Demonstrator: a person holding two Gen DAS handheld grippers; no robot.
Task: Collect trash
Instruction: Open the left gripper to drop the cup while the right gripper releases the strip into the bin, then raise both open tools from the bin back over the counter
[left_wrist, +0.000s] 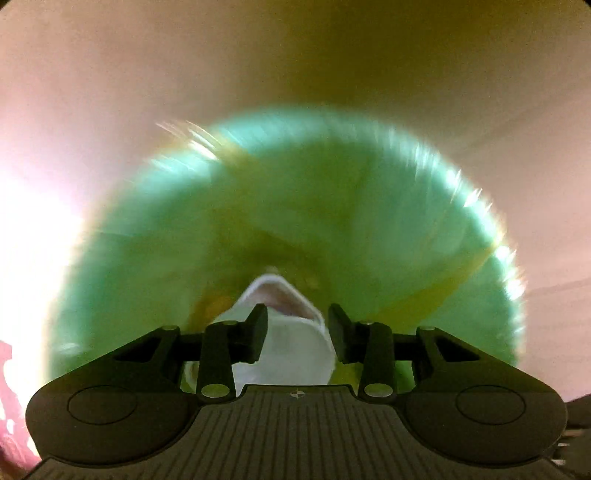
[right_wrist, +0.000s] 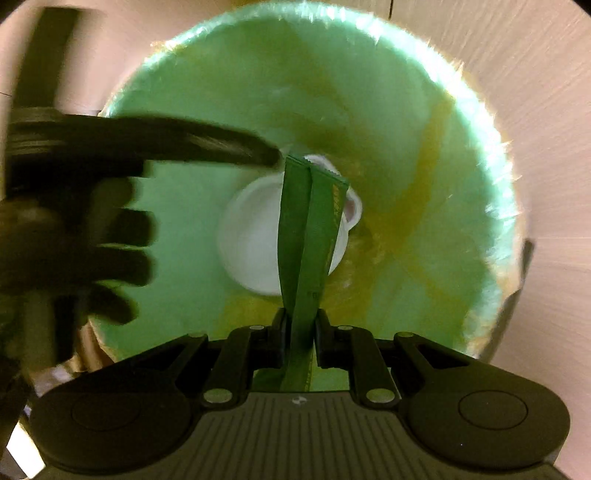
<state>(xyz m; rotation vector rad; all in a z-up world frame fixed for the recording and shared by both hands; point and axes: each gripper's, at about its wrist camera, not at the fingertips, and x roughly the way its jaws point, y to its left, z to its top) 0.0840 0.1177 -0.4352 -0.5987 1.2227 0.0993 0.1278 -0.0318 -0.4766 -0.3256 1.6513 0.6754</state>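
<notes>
Between my right gripper's fingers, clamped tight, a flat green packet stands over the green-lined bin. My left gripper hangs parted around a white cup, apparently loose; another white cup lies inside the bin. I judge releasing squarely over the bin's centre best, clear of my left gripper. Yellow print on the packet is unreadable.

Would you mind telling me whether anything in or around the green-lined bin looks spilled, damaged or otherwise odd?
Nothing looks spilled or damaged. The white cup lies on its side inside the green bin liner, as trash would. The right tool grips a green packet above it. The left tool stands open over the cup. Both views are motion-blurred, so fine damage could go unseen.
</notes>
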